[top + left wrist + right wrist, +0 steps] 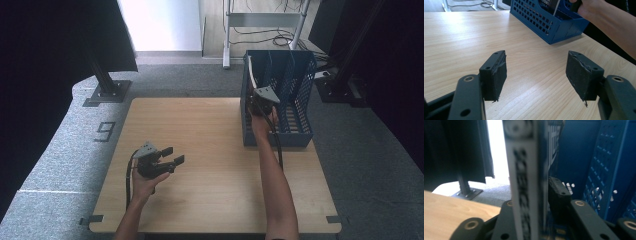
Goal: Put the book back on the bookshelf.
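Note:
A blue mesh file rack (300,100) stands at the table's far right, also seen in the left gripper view (544,22) and close up in the right gripper view (609,170). My right gripper (259,98) reaches into the rack's left compartment, shut on a thin white book (251,70) held upright. The book's spine (524,182) with blurred black lettering stands between the jaws of that gripper (544,191) and hides the left jaw. My left gripper (173,155) hovers open over the near-left of the table (210,130), its pads (495,75) wide apart with nothing between them.
Bare wooden tabletop (474,32) spreads in front of the left gripper. The person's right forearm (272,175) lies across the table's right half. Black stand bases (107,90) and a metal frame with cables (265,20) sit on the floor beyond the table.

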A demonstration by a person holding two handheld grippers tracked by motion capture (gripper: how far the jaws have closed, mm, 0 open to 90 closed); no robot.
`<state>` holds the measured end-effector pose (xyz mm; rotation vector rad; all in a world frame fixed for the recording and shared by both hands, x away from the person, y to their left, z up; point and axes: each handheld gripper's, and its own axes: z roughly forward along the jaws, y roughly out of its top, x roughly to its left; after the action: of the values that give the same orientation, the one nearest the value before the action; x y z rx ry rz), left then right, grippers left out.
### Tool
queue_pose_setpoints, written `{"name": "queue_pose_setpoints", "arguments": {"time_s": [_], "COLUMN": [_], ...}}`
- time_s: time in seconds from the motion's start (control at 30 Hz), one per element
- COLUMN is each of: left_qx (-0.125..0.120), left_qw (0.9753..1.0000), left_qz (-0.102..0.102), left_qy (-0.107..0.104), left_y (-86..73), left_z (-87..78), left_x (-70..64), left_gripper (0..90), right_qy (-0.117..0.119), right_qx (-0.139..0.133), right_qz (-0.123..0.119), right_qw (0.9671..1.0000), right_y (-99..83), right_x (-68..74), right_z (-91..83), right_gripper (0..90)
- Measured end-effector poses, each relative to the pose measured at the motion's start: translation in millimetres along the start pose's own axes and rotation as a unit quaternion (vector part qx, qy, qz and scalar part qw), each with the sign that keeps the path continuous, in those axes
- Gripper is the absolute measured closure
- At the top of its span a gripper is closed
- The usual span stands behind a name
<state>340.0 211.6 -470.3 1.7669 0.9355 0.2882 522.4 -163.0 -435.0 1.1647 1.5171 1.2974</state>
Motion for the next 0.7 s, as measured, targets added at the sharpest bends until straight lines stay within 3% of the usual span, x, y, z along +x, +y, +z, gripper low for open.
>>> {"name": "queue_pose_setpoints", "arguments": {"time_s": [0.23, 0.43, 0.7], "left_qx": [0.002, 0.003, 0.002], "left_qw": [1.0000, 1.0000, 1.0000], "left_qz": [0.003, 0.002, 0.000], "left_qy": [-0.002, -0.001, 0.000], "left_y": [0.0, -0.2, -0.1], "left_z": [1.8, 2.1, 1.5], "left_x": [-2.5, -2.0, -0.5], "left_gripper": [33.0, 33.0, 33.1], "right_qy": [0.018, 0.010, 0.004], "right_qx": [0.007, 0.009, 0.002], "right_qz": [-0.011, -0.029, -0.026], "right_qw": [0.9997, 0.9995, 0.9997], "right_y": [-5.9, -5.4, -5.6], "right_x": [-0.7, -0.6, -2.8], "right_z": [-13.4, -13.8, -8.6], "right_gripper": [68.2, 73.4, 75.3]}}
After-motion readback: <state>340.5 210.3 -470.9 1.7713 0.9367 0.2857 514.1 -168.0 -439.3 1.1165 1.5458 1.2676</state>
